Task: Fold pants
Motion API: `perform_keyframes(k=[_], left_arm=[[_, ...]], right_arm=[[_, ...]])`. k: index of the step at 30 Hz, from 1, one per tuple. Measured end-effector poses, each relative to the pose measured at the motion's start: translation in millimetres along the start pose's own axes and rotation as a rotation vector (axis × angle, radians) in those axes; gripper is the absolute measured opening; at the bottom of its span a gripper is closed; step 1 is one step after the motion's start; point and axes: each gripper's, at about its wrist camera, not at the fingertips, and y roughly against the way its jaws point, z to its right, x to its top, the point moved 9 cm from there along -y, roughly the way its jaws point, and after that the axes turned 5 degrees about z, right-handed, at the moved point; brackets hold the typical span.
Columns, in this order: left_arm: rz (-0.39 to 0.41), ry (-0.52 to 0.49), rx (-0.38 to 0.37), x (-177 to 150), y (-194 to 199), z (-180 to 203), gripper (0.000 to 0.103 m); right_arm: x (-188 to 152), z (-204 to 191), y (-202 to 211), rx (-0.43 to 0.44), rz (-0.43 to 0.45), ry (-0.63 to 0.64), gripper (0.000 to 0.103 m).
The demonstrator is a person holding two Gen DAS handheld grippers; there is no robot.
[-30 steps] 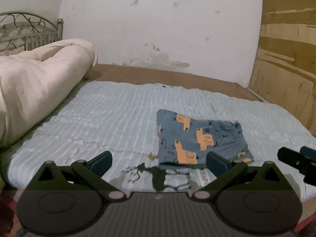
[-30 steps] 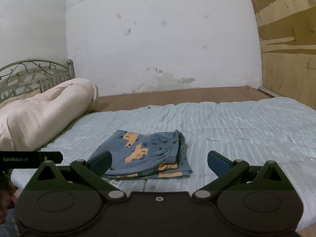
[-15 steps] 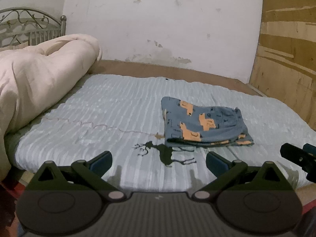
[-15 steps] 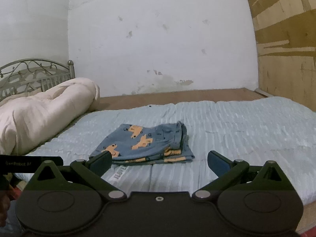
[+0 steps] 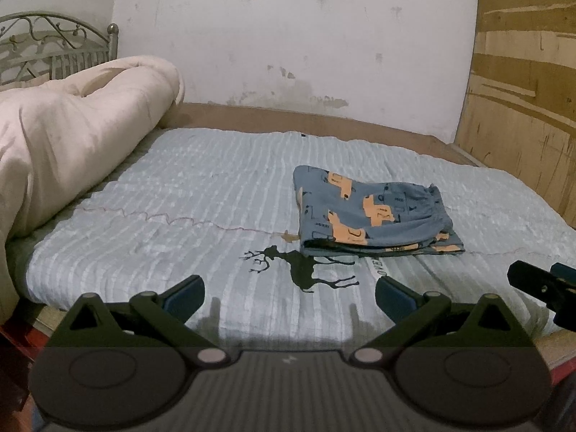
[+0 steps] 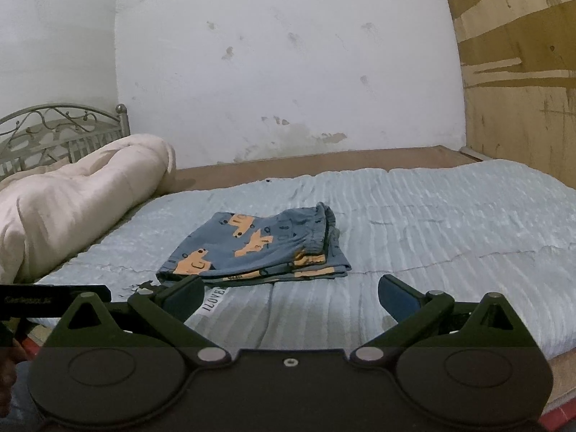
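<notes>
The blue pants with orange prints (image 5: 370,216) lie folded into a compact stack on the light blue bedspread (image 5: 201,198); they also show in the right wrist view (image 6: 259,248). My left gripper (image 5: 289,293) is open and empty, held back near the bed's front edge, apart from the pants. My right gripper (image 6: 289,293) is open and empty, also back from the pants, which lie just beyond its left finger. The right gripper's tip shows at the left wrist view's right edge (image 5: 540,284).
A rolled cream duvet (image 5: 72,151) lies along the bed's left side before a metal headboard (image 5: 54,46). A white wall (image 5: 288,43) stands behind and wooden panels (image 5: 522,108) at the right. A black deer print (image 5: 302,270) marks the bedspread.
Both grippers have pulled back from the bed and away from the folded pants, which now look smaller and farther. The pants have not moved.
</notes>
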Motion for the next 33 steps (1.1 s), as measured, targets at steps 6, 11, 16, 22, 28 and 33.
perform_keyframes(k=[6,11,16,22,28,33], left_arm=[[-0.005,0.0,0.0,-1.1,-1.7,-0.9,0.103],[-0.013,-0.002,0.0,-3.5,-3.5,-0.6,0.103],[-0.018,-0.006,0.0,-4.8,-4.6,0.3,0.103],[-0.022,-0.007,-0.001,-5.5,-5.3,0.5,0.103],[-0.025,-0.009,-0.001,-7.5,-5.9,0.3,0.103],[-0.025,-0.009,-0.002,-6.8,-5.9,0.3,0.103]], right_arm=[[-2.3,0.9,-1.1,-0.004,-0.007,-0.004,0.102],[-3.8,0.8,-1.7,-0.003,-0.013,-0.004,0.102],[-5.2,1.3,-2.8,-0.003,-0.019,-0.006,0.102],[-5.9,2.5,-4.2,-0.004,-0.022,-0.012,0.102],[-6.7,2.8,-4.6,-0.004,-0.024,-0.013,0.102],[-6.9,2.8,-4.9,-0.004,-0.025,-0.013,0.102]])
